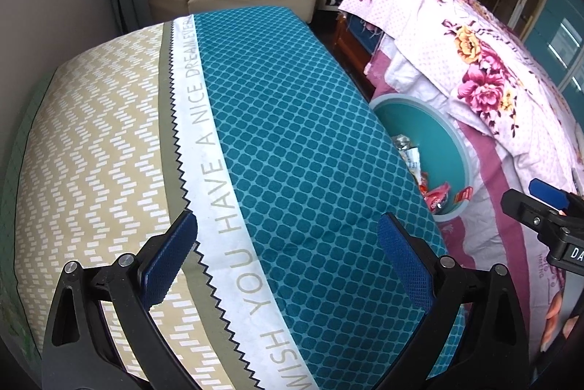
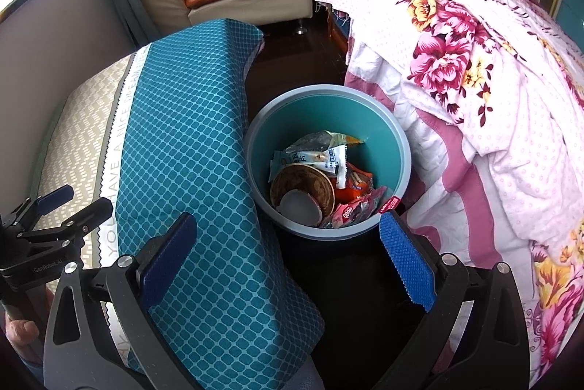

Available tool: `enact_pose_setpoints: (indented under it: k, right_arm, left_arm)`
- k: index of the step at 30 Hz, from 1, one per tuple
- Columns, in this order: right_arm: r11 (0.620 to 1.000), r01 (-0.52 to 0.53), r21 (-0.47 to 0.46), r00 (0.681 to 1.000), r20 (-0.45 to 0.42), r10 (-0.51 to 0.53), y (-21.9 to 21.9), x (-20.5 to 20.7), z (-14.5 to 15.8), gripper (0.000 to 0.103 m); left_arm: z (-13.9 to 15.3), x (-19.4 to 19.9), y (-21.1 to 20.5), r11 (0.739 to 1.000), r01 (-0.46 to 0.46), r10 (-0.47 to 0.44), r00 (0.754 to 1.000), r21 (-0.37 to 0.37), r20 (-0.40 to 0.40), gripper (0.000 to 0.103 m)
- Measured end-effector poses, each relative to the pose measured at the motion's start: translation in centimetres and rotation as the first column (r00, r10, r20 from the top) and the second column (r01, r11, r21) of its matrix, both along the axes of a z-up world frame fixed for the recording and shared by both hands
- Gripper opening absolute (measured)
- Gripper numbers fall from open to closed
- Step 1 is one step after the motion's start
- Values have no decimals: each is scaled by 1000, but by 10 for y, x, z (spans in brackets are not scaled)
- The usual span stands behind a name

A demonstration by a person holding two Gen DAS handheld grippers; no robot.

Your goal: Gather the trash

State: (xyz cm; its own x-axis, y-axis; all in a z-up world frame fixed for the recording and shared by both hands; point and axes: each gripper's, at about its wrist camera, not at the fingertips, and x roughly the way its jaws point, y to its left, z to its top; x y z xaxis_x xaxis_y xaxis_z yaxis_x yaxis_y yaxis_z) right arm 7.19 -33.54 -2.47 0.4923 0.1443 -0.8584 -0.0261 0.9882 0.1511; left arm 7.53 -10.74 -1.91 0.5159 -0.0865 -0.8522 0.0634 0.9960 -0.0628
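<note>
Right wrist view looking down into the teal bin, standing on the dark floor, wedged between the cloth-covered worktop and the bed with its flowered quilt, presumably parked there to be within easy reach of both. Already lying inside: a brown paper bowl, a white snack packet and red wrappers, heaped toward the near wall. Right tongs hanging spread wide above the near rim, gripping nothing, probably placed for a drop or just after one. Left tongs likewise gaping and empty, hovering over the teal-and-beige cloth, with no loose trash showing on the stretch in view. Left wrist view showing only a sliver of the bin, most of it masked by the worktop edge. Bottom of the bin buried under wrappers; packet print too small to read; far corners bent by the fisheye.
</note>
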Motion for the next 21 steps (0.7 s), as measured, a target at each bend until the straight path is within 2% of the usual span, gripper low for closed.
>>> enact_pose_setpoints:
  k: [21]
  right_arm:
    - [1000, 11, -12, 1000, -12, -11, -3, 1, -4, 96]
  left_arm:
    - [-3, -1, -6, 1000, 12, -12, 1000, 18, 8, 99]
